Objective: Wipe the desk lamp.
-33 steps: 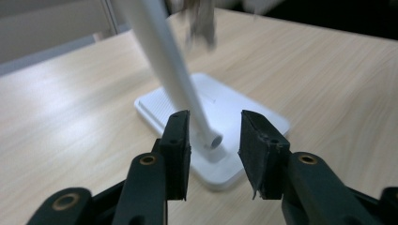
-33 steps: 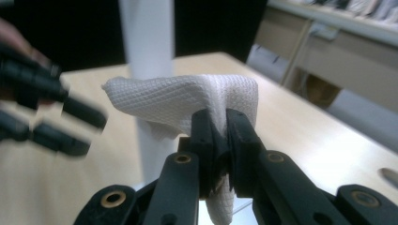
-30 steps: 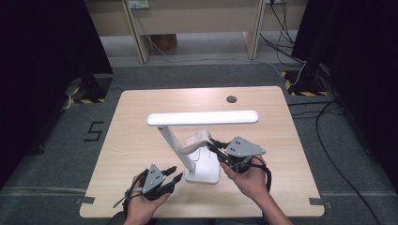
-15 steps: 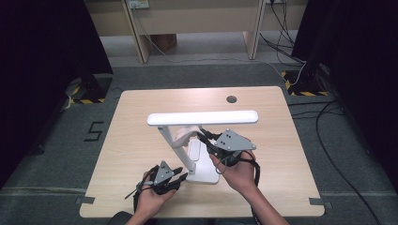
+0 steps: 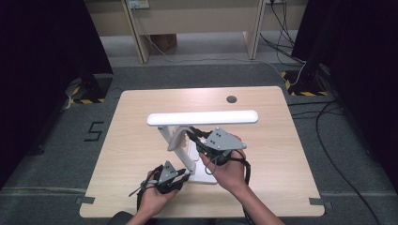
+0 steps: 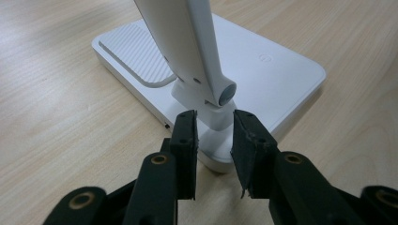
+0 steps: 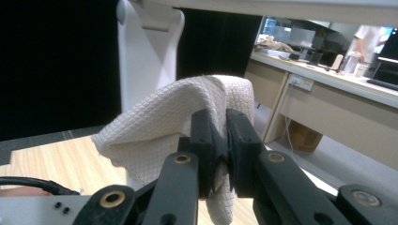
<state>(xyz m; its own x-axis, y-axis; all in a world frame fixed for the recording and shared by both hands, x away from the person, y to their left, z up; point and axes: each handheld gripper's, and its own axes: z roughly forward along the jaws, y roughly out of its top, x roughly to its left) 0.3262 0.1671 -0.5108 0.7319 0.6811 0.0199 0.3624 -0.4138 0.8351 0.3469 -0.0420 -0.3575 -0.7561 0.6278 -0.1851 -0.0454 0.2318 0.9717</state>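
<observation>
lamp head [image 7: 281, 7]: in the right gripper view cut off by the top edge, just a pale strip above the cloth.
lamp arm [image 6: 183, 42]: in the left gripper view runs out past the top edge, upper length unseen.
lamp base [image 5: 206, 174]: in the high view partly covered, near edge behind the left gripper [image 5: 180, 177], right side behind the right hand [image 5: 227, 166].
cloth [image 7: 159, 126]: lower end drops below the bottom edge; its middle fold sits tucked behind the right gripper [image 7: 219, 140].
pad contact beside lamp base: can't tell whether the left jaws touch the hinge block.
person [image 7: 368, 40] far behind the cloth: blurred, cut by the right edge.
</observation>
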